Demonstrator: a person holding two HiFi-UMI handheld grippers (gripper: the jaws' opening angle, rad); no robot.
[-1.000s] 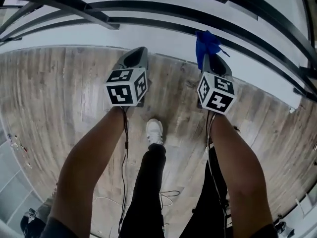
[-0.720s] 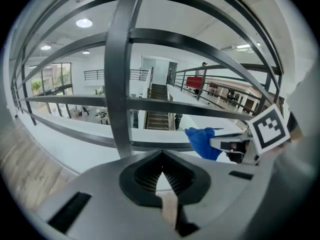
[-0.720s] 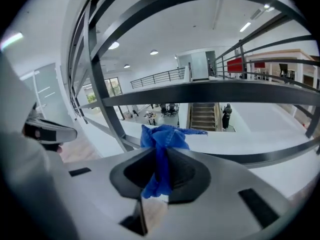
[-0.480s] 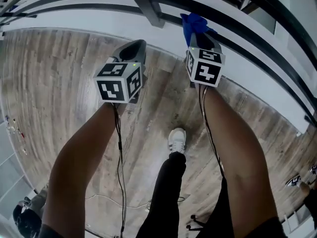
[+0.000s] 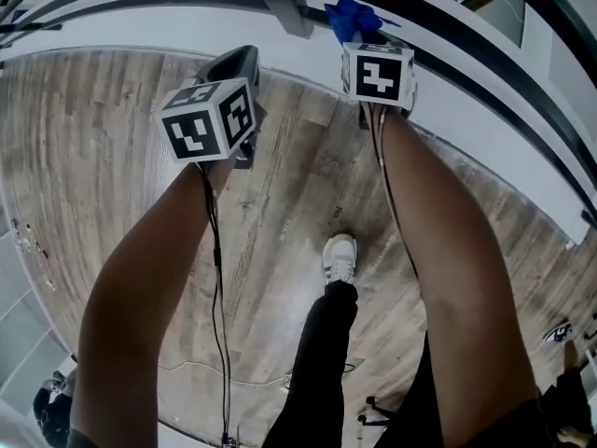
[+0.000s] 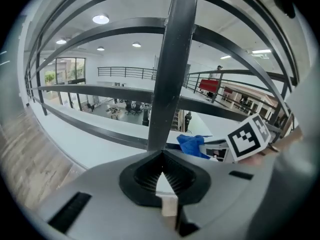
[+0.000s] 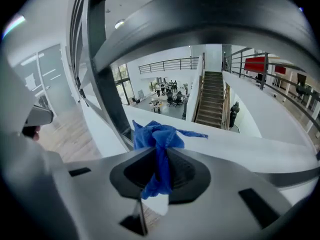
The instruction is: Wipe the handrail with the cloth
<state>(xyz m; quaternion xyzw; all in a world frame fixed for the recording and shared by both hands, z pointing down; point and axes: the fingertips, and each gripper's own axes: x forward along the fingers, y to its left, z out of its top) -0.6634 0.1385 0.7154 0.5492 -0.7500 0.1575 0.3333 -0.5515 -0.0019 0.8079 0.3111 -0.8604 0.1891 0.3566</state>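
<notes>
The left claw (image 6: 162, 153) is shown in its own view with the jaws brought together tip to tip and nothing caught between them. Straight ahead of it a dark upright post (image 6: 172, 69) of the railing is seen, crossed by horizontal bars. To its right, the marker cube (image 6: 247, 139) of the other claw is caught in that view only from the side. From the head view alone, bare forearms are seen behind both claws. A white shoe (image 5: 340, 258) is set on the wooden floor (image 5: 84, 138) well below and between them, and a cable (image 5: 216, 278) is hung from the left one.

The right claw (image 7: 161, 156) is clamped on the blue cloth (image 7: 159, 139), which is bunched above the jaws, with a tail hanging down between them. The handrail (image 7: 200, 19) is spread as a broad dark bar just above and ahead of this claw. Whether the cloth is touching it cannot be told. Beyond the railing, a staircase (image 7: 210, 101) down to a lower hall is shown only by the right gripper view.
</notes>
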